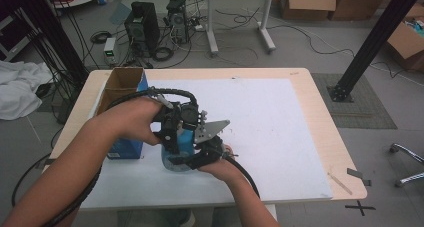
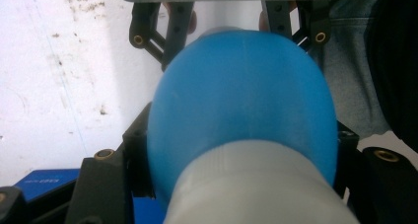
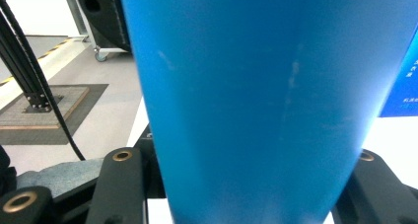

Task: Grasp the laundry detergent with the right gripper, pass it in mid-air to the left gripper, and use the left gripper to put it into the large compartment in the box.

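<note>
A blue bottle (image 1: 181, 141) stands on the white mat (image 1: 270, 117), held between both grippers. My left gripper (image 1: 172, 129) comes down on its top end. In the left gripper view its jaws press the rounded blue shoulder (image 2: 241, 95), with the pale cap (image 2: 256, 184) nearest the camera. My right gripper (image 1: 202, 154) is shut on the bottle's body from the near side. In the right gripper view the blue wall (image 3: 266, 86) stands between the black jaws. The right gripper (image 2: 226, 29) also appears beyond the bottle in the left gripper view.
An open cardboard box with blue sides (image 1: 124, 87) stands just left of the bottle, close to my left hand. The mat to the right is bare. The wooden table's edge (image 1: 325, 122) runs along the right; cables and computers sit on the floor beyond.
</note>
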Motion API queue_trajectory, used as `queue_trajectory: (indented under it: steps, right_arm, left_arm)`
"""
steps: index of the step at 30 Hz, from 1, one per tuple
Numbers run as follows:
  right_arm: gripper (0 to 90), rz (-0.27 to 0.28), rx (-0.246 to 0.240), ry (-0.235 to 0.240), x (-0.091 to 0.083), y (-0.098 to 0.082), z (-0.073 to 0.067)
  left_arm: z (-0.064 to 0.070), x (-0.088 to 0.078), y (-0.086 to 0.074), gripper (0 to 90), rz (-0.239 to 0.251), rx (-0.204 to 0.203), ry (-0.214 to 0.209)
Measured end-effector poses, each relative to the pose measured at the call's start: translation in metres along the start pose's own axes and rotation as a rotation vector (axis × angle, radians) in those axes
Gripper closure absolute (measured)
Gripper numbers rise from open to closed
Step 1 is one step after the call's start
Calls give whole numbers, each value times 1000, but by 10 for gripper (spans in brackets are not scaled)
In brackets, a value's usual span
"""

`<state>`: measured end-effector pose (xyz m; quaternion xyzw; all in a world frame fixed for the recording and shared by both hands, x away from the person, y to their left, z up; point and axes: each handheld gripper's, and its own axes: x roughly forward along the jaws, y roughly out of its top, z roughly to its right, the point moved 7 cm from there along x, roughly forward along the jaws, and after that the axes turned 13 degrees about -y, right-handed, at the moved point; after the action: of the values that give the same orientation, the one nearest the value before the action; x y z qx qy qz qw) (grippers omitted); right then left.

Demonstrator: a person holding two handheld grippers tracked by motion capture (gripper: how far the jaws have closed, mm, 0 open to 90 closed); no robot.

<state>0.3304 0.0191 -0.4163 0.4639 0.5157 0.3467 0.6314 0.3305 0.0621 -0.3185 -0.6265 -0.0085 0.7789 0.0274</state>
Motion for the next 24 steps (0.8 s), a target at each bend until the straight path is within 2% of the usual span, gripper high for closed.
queue_trajectory:
  steps: [4, 9, 18, 24]
  right_arm:
    - [449, -2, 1, -2, 0, 0, 1]
    - [449, 1, 2, -2, 0, 0, 1]
    - [440, 0, -11, -6, -2, 0, 1]
    - [427, -4, -14, -25, -2, -1, 1]
  left_arm:
    - [-1, 0, 0, 375, 5, 1, 10]
    - [-1, 0, 0, 382, -25, 5, 20]
    - [0, 0, 1, 387, 8, -16, 24]
    - [0, -1, 2, 388, -1, -25, 32]
